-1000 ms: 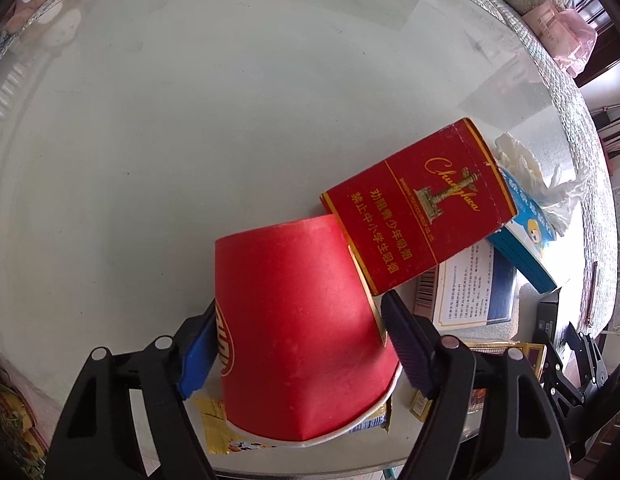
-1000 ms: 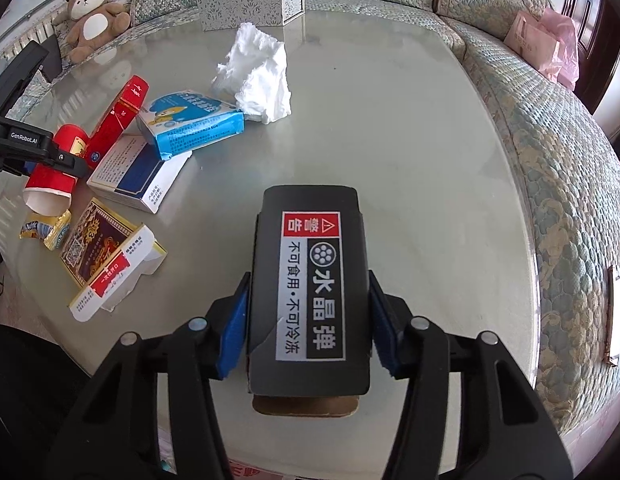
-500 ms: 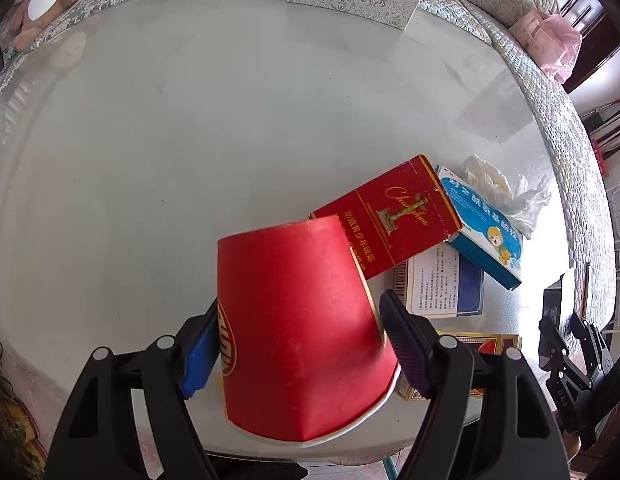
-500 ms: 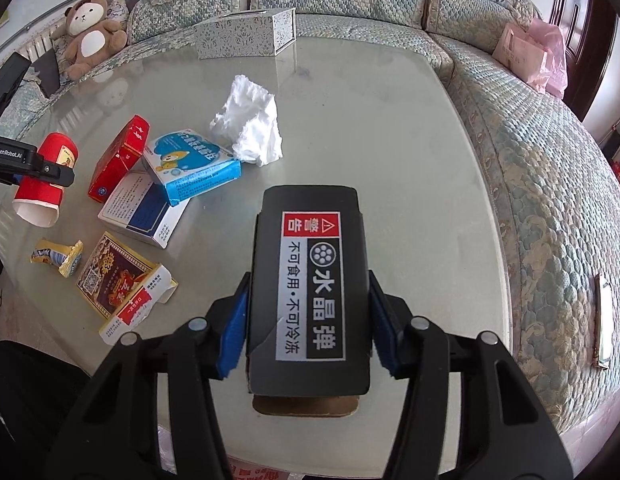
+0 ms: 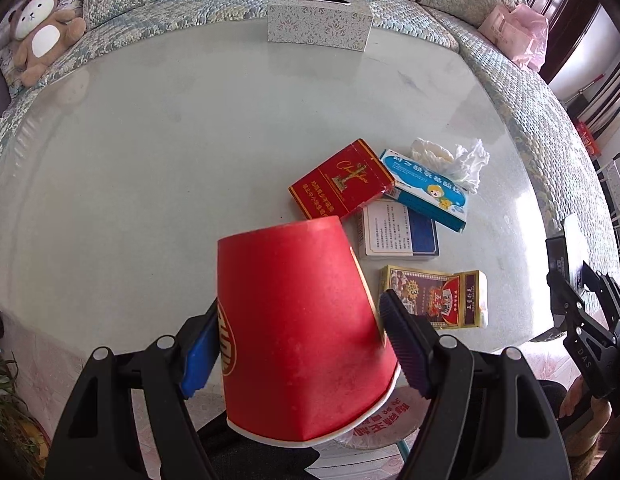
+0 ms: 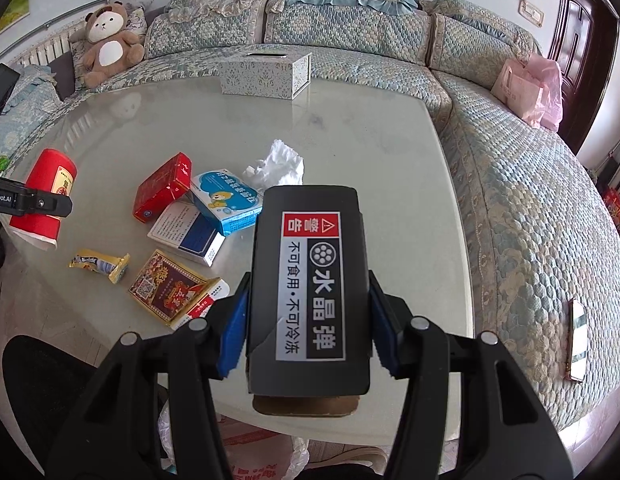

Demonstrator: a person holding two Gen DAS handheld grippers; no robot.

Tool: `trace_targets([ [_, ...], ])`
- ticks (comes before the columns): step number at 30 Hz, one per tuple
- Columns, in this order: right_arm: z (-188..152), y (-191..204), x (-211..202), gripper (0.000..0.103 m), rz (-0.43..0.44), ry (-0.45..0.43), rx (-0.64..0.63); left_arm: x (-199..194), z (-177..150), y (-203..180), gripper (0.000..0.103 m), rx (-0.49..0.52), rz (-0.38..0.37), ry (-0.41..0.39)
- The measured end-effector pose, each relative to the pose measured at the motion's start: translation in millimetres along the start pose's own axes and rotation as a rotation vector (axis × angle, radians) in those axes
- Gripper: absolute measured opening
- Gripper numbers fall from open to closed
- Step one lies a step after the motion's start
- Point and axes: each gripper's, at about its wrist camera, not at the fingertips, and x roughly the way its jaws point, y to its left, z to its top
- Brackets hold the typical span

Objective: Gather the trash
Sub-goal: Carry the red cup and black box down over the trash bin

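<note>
My left gripper (image 5: 298, 344) is shut on a red paper cup (image 5: 298, 320), held upside down above the table's near edge; the cup also shows in the right wrist view (image 6: 46, 196). My right gripper (image 6: 306, 328) is shut on a black box (image 6: 310, 280) with a warning label, held above the table's near edge. On the glass table (image 6: 369, 128) lie a red cigarette pack (image 5: 341, 180), a blue medicine box (image 5: 425, 192), a white-and-blue box (image 5: 397, 232), a crumpled tissue (image 5: 453, 156), a yellow-red open pack (image 5: 433, 296) and a gold wrapper (image 6: 102, 264).
A patterned tissue box (image 5: 319, 26) stands at the table's far edge. A sofa (image 6: 349, 28) wraps around the table, with a teddy bear (image 6: 108, 40) and a pink bag (image 6: 529, 88) on it. A plastic bag (image 6: 262, 452) lies below the near edge.
Both grippers have pulled back and up from the table with their loads. The cup has lifted away from the red cigarette pack, and more of the sofa is in view.
</note>
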Motion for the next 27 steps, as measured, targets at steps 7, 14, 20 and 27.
trace_targets([
  [7,-13.2,13.2,-33.7,0.053,0.019,-0.035,-0.009,-22.6,-48.0,-10.7,0.073,0.024,-0.005,-0.043],
  [14,-32.0,27.9,-59.7,0.053,0.039,-0.050,-0.040,-27.6,-92.5,-25.1,0.073,0.053,0.000,-0.058],
  [20,-54.0,43.5,-81.5,0.053,0.060,-0.067,-0.077,-26.9,-121.9,-41.2,0.073,0.090,-0.020,-0.060],
  [27,-81.5,58.4,-96.9,0.053,0.087,-0.066,-0.100,-22.6,-151.7,-56.3,0.073,0.128,-0.040,-0.065],
])
